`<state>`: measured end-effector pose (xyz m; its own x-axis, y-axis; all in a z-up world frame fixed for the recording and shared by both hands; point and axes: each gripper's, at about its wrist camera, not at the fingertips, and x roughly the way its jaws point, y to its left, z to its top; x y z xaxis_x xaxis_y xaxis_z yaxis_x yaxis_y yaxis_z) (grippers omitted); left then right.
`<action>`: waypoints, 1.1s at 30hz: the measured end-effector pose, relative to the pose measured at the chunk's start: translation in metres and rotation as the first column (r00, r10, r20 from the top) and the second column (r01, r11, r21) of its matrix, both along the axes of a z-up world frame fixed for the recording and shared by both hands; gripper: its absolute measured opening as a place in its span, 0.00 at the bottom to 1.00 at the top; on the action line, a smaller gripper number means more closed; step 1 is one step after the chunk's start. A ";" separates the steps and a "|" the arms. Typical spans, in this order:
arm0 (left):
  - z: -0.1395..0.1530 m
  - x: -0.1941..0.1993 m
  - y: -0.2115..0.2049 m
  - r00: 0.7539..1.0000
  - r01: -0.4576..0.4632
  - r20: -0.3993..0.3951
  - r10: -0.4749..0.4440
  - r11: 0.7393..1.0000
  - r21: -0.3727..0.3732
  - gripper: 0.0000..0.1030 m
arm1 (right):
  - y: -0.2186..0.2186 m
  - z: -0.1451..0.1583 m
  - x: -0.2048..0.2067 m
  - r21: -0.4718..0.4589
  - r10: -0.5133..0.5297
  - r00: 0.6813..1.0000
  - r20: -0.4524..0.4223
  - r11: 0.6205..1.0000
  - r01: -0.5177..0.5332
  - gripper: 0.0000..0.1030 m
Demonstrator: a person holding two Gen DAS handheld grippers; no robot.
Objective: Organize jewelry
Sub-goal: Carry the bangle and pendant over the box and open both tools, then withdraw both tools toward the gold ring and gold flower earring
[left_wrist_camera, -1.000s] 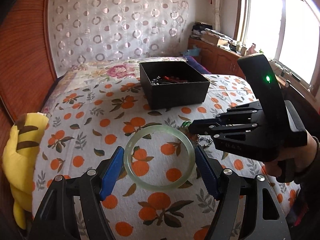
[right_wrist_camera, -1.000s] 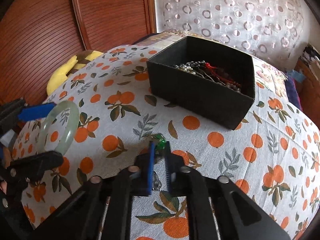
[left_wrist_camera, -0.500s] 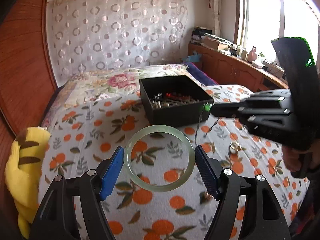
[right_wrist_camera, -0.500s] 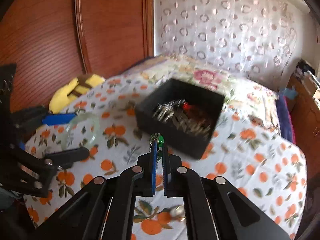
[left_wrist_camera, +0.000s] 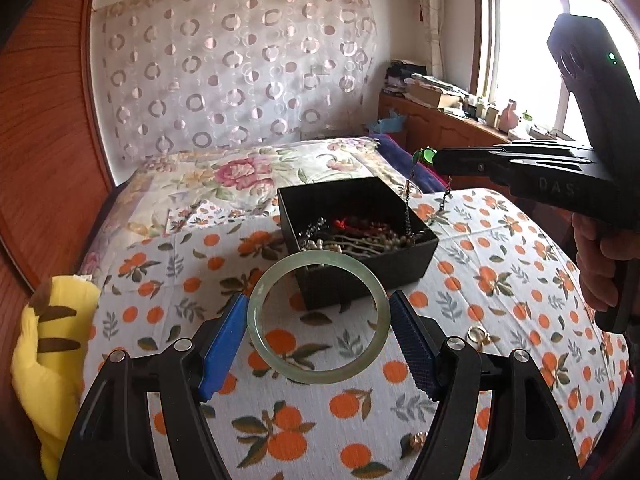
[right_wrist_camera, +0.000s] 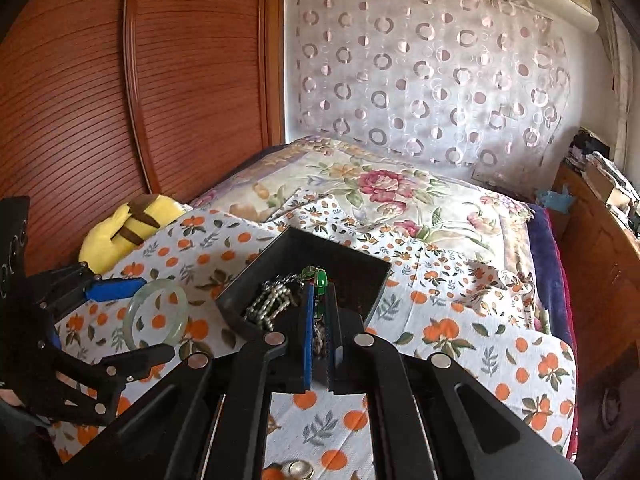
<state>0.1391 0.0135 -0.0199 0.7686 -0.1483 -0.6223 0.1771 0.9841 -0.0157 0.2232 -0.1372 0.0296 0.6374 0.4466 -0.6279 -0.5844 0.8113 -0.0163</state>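
1. Two blue pads of the left claw (left_wrist_camera: 318, 322) clamp a pale green bangle (left_wrist_camera: 318, 317) by its sides in the left wrist view, above the orange-print bedspread (left_wrist_camera: 500, 240) and just before the black box (left_wrist_camera: 356, 236) of jewelry. The right claw (left_wrist_camera: 434, 159), pinched together on a green pendant (left_wrist_camera: 425, 156), hangs its chain (left_wrist_camera: 408, 208) over the box. A small ring (left_wrist_camera: 478, 334) lies on the bedspread.
2. In the right wrist view, the right claw (right_wrist_camera: 318, 304) is clamped on the green pendant (right_wrist_camera: 320, 278) over the box (right_wrist_camera: 360, 268); the bangle (right_wrist_camera: 156, 314) sits left in the left claw (right_wrist_camera: 136, 316).
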 end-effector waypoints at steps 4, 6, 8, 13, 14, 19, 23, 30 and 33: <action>0.002 0.009 -0.002 1.000 -0.007 -0.002 0.007 1.000 0.001 0.67 | 0.003 0.000 0.009 -0.008 -0.006 1.000 -0.002 1.000 0.006 0.06; 0.003 0.014 -0.002 1.000 -0.006 -0.005 0.006 1.000 -0.004 0.67 | 0.003 -0.003 0.014 -0.007 -0.011 1.000 -0.011 1.000 0.011 0.06; 0.002 0.019 -0.003 1.000 -0.003 -0.015 0.003 1.000 -0.006 0.67 | 0.003 -0.009 0.017 0.000 -0.011 0.999 -0.031 1.000 0.012 0.06; 0.004 0.027 -0.004 1.000 -0.003 -0.017 0.003 1.000 0.009 0.67 | 0.003 -0.029 0.019 -0.021 -0.013 0.996 -0.083 1.000 0.012 0.06; 0.005 0.029 -0.005 1.000 -0.004 -0.017 0.004 1.000 0.012 0.67 | 0.002 -0.032 0.020 -0.021 -0.018 0.996 -0.092 1.000 0.017 0.06; 0.008 0.040 -0.010 1.000 0.002 -0.018 -0.002 1.000 0.026 0.67 | -0.003 -0.041 0.021 -0.023 -0.033 0.993 -0.112 0.999 0.031 0.09; 0.005 0.051 -0.018 0.999 0.014 -0.029 -0.013 0.999 0.046 0.67 | -0.014 -0.038 0.017 -0.016 -0.048 0.994 -0.097 0.999 0.046 0.14; 0.004 0.071 -0.033 0.999 0.024 -0.038 -0.021 0.998 0.064 0.67 | -0.038 -0.046 0.009 -0.039 -0.075 0.993 -0.089 0.997 0.072 0.15; 0.000 0.080 -0.039 0.999 0.027 -0.048 -0.024 0.997 0.070 0.67 | -0.046 -0.053 0.003 -0.039 -0.079 0.993 -0.092 0.996 0.075 0.15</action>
<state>0.2190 -0.0255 -0.0195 0.7348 -0.1222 -0.6672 0.2029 0.9782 0.0443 0.2266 -0.1831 -0.0230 0.6068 0.3747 -0.7010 -0.5205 0.8538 0.0059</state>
